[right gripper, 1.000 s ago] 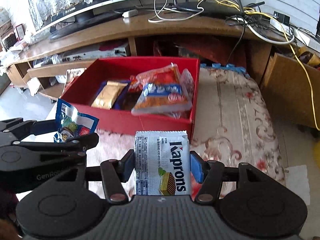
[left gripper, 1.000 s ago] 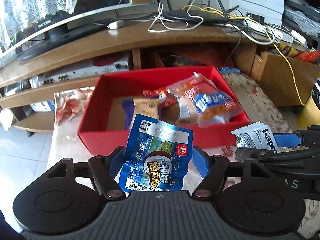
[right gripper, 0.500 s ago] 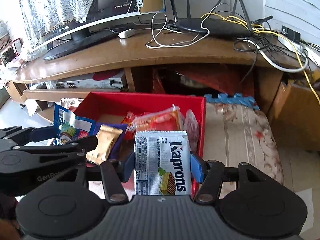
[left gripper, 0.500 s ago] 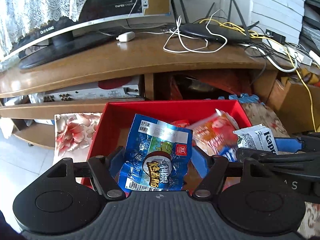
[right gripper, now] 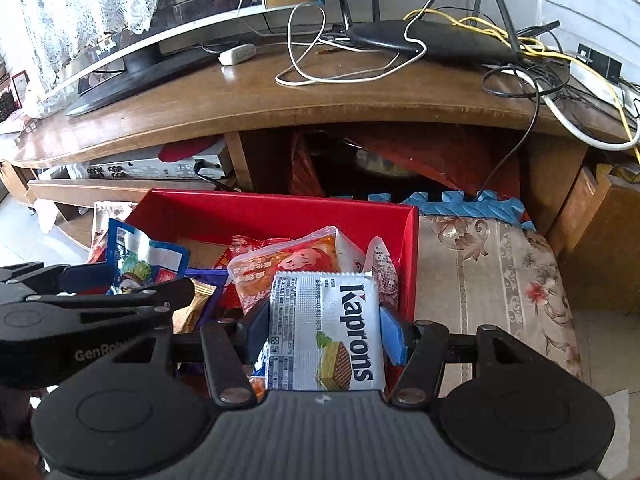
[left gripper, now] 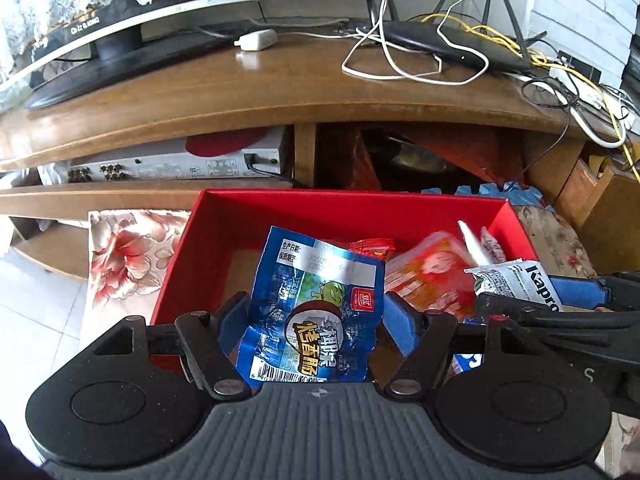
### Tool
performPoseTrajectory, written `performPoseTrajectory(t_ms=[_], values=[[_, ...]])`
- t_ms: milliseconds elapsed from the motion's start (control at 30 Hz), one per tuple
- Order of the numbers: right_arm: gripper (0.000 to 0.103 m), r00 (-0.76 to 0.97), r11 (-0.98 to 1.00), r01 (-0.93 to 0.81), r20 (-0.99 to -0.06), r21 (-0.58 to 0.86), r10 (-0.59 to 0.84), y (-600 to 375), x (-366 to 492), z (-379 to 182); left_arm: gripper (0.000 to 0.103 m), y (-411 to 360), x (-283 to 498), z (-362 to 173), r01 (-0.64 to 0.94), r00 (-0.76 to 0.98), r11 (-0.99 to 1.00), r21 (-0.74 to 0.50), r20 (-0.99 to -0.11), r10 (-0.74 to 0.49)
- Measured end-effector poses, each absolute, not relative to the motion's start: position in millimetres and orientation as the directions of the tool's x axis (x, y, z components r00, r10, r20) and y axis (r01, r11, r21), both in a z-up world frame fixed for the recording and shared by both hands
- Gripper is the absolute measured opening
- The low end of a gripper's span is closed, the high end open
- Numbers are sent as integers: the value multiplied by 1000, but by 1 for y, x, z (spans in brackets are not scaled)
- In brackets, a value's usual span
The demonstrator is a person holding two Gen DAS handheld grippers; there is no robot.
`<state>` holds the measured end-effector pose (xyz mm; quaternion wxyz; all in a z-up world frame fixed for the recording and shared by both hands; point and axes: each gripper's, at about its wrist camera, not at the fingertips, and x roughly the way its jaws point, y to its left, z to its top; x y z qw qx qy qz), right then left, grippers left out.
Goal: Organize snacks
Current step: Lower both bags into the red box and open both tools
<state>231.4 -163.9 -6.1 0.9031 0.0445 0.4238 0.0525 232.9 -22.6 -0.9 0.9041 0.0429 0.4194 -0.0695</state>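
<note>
Left gripper (left gripper: 314, 320) clamps a crumpled blue snack packet (left gripper: 316, 312), right gripper (right gripper: 324, 330) a white Kaprons wafer pack (right gripper: 326, 332), both over the red box (left gripper: 340, 208), whose contents are partly hidden.

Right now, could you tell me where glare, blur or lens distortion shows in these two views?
Left wrist view: the shelf edge bows from the fisheye, glare sits by the white adapter, and the orange packet in the red box is smeared. Right wrist view: same bowing, corners vignetted, Kaprons packet sharp.
</note>
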Motion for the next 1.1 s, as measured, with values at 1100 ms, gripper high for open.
performPoseTrajectory(t_ms=[1100], values=[[63,649,994,-65,-753,91,111,-163,225,-1,84,-13,221,8,134,653,991,16,-753,-76]])
